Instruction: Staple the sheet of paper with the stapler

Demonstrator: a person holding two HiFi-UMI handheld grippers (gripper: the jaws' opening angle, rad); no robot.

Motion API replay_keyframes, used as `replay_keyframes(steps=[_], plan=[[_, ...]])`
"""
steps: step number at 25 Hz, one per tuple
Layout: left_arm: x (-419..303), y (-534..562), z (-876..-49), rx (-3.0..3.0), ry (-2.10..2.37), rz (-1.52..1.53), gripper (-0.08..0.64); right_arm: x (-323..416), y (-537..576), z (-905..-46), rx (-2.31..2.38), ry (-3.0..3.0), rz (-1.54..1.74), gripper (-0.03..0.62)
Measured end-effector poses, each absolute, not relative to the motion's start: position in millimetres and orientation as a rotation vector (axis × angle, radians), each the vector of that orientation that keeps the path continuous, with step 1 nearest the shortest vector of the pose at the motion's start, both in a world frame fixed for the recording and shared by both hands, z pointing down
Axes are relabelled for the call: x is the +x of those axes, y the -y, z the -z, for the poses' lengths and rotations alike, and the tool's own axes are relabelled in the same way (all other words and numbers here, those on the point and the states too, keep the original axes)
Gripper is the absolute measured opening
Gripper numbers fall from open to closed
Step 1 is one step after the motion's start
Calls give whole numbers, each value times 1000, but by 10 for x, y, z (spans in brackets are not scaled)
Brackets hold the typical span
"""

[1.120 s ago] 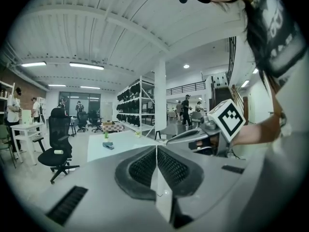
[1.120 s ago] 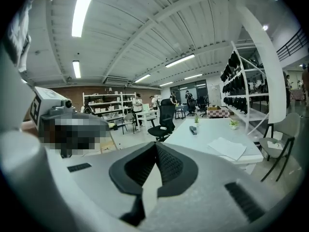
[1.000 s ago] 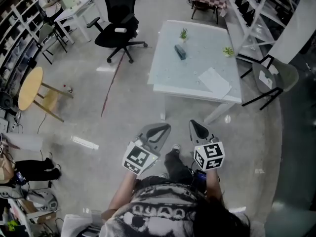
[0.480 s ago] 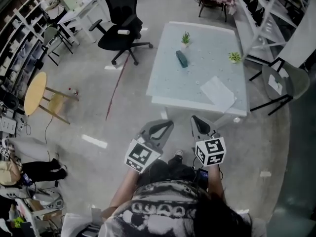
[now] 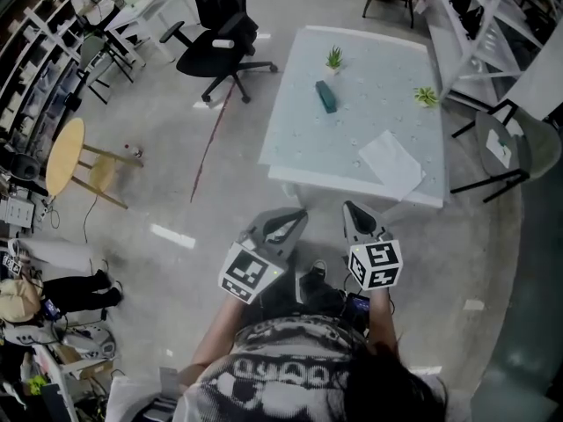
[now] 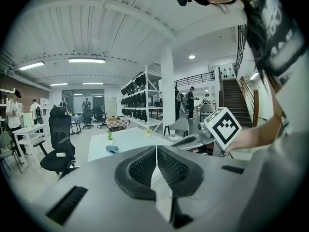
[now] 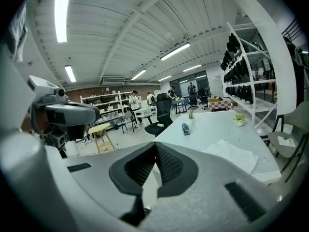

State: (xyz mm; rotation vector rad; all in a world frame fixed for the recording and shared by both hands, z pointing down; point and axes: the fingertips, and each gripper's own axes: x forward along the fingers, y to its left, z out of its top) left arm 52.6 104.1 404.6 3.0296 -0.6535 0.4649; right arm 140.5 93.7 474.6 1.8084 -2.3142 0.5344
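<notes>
Both pairs of jaws are pressed together and hold nothing. I see the left gripper point(image 5: 297, 216) and the right gripper point(image 5: 349, 209) side by side over the floor, just short of the near edge of a pale tabletop point(image 5: 308, 139) and pointing toward it. The sheet of paper point(image 5: 391, 163) lies by the tabletop's near right corner. The dark teal stapler point(image 5: 326, 96) lies farther off, toward the middle, well apart from the paper. A small potted plant point(image 5: 334, 58) stands just beyond the stapler.

The stapler point(image 5: 326, 96) is teal, the paper point(image 5: 391, 162) white, the chair point(image 5: 216, 53) black.
</notes>
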Motion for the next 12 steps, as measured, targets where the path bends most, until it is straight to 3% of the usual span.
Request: replay_keyframes(steps=[12], plan=[[776, -569, -4167, 3052, 509, -483, 6, 1818, -517, -5133, 1897, 2159, -603, 3]])
